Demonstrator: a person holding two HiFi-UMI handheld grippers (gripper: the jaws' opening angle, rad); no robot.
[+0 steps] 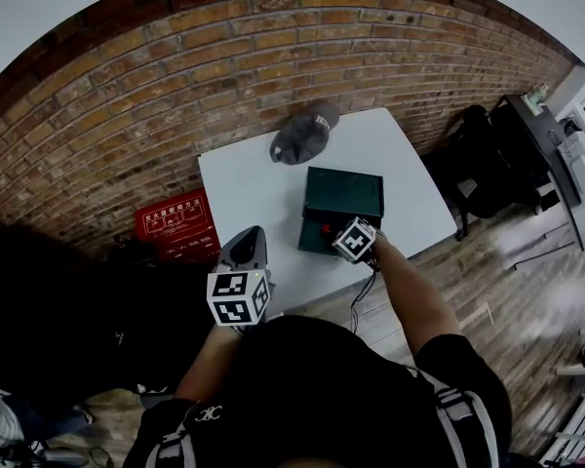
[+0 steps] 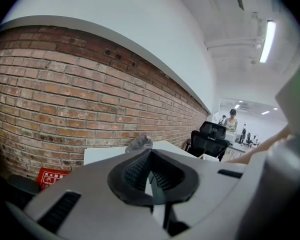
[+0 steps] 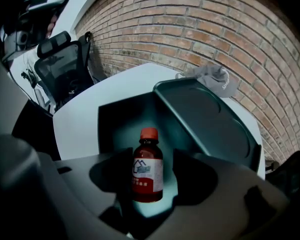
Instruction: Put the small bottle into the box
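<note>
Small brown bottle w/ red cap [image 3: 148,168] upright inside dark green open box [image 3: 115,121], btwn right gripper [image 3: 151,157] jaws, spread, gap on one side; left gripper [image 2: 151,178] clenched, empty

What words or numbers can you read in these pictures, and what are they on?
Nothing can be read clearly.
Small bottle label: red print under a house picture, too blurred to read.
Red crate: white characters, too small to read.
Grey cap: white writing, too small to read.
</note>
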